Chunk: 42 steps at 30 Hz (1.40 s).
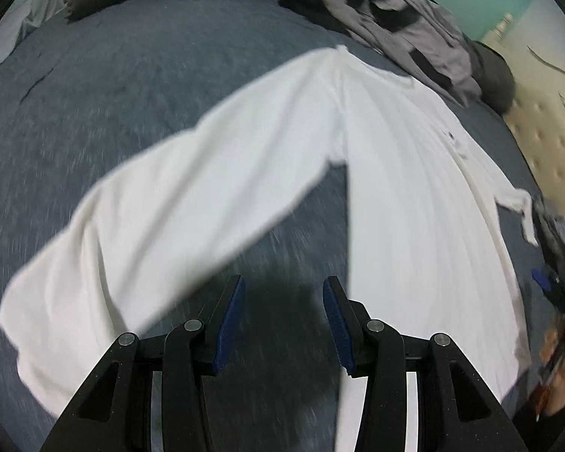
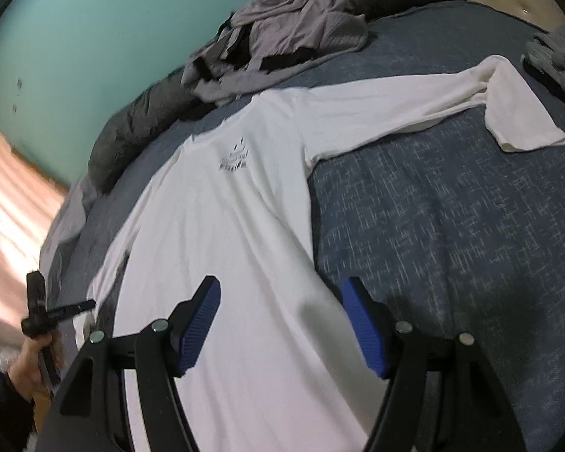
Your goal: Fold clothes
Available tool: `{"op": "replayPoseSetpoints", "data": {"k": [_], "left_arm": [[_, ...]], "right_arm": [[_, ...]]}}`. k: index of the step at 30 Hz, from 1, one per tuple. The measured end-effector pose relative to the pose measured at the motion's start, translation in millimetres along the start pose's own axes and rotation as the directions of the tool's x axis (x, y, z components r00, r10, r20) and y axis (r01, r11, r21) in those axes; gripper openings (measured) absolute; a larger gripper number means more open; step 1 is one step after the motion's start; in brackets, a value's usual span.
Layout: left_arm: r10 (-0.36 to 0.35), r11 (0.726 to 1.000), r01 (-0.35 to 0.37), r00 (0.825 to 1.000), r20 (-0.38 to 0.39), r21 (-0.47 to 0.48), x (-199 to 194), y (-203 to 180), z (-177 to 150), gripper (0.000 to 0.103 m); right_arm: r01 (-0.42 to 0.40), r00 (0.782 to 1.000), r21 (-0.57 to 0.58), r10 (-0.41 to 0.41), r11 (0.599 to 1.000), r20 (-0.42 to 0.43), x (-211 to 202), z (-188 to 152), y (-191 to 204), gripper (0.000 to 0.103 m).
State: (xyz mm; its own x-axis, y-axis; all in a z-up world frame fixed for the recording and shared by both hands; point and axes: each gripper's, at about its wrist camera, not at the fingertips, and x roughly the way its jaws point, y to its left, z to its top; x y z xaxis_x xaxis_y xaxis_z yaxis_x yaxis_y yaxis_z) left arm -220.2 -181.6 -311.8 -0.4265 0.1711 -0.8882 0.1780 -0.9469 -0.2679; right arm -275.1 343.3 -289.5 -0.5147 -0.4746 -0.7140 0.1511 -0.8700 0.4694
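Observation:
A white long-sleeve shirt (image 1: 406,188) lies face up on the blue bedspread (image 1: 113,94), with a small dark logo (image 2: 233,158) on its chest. One sleeve (image 1: 150,226) stretches out to the side, and its cuff end (image 2: 519,120) is bent back. My left gripper (image 1: 284,280) is open above the bare bedspread, in the gap between that sleeve and the shirt's body. My right gripper (image 2: 282,282) is open over the shirt's lower body (image 2: 245,301), holding nothing. Each gripper also shows at the edge of the other's view, the right gripper (image 1: 557,290) and the left gripper (image 2: 37,312), each held by a hand.
A heap of grey clothes (image 2: 282,34) lies at the far side of the bed beside a dark grey duvet (image 2: 139,124). Another grey garment (image 2: 557,56) sits past the bent cuff. A beige tufted headboard (image 1: 546,120) and a teal wall (image 2: 94,37) border the bed.

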Motion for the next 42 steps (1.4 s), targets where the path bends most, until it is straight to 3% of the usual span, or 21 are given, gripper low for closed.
{"op": "replayPoseSetpoints", "data": {"k": [5, 13, 18, 28, 40, 42], "left_arm": [[-0.005, 0.999, 0.007, 0.998, -0.068, 0.043, -14, -20, -31, 0.047], [-0.007, 0.989, 0.026, 0.991, -0.134, 0.144, -42, -50, -82, 0.047], [0.026, 0.977, 0.012, 0.984, -0.175, 0.211, -51, -64, -117, 0.047], [0.020, 0.981, 0.022, 0.977, -0.211, 0.195, -61, -60, -164, 0.047], [0.022, 0.988, 0.015, 0.971, -0.239, 0.155, -54, -47, -186, 0.046], [0.022, 0.989, 0.014, 0.970, -0.241, 0.149, -52, -45, -187, 0.046]], "right_arm": [[0.031, 0.989, -0.089, -0.043, 0.996, -0.139, -11, -18, -8, 0.069], [0.098, 0.951, -0.223, -0.157, 0.970, -0.266, -41, -65, -18, 0.069], [0.119, 0.940, -0.260, -0.193, 0.958, -0.280, -66, -86, -27, 0.069], [0.164, 0.912, -0.317, -0.266, 0.934, -0.311, -89, -114, -27, 0.069], [0.170, 0.897, -0.316, -0.279, 0.934, -0.342, -92, -126, -30, 0.068], [0.179, 0.893, -0.318, -0.289, 0.931, -0.346, -91, -126, -32, 0.062]]}}
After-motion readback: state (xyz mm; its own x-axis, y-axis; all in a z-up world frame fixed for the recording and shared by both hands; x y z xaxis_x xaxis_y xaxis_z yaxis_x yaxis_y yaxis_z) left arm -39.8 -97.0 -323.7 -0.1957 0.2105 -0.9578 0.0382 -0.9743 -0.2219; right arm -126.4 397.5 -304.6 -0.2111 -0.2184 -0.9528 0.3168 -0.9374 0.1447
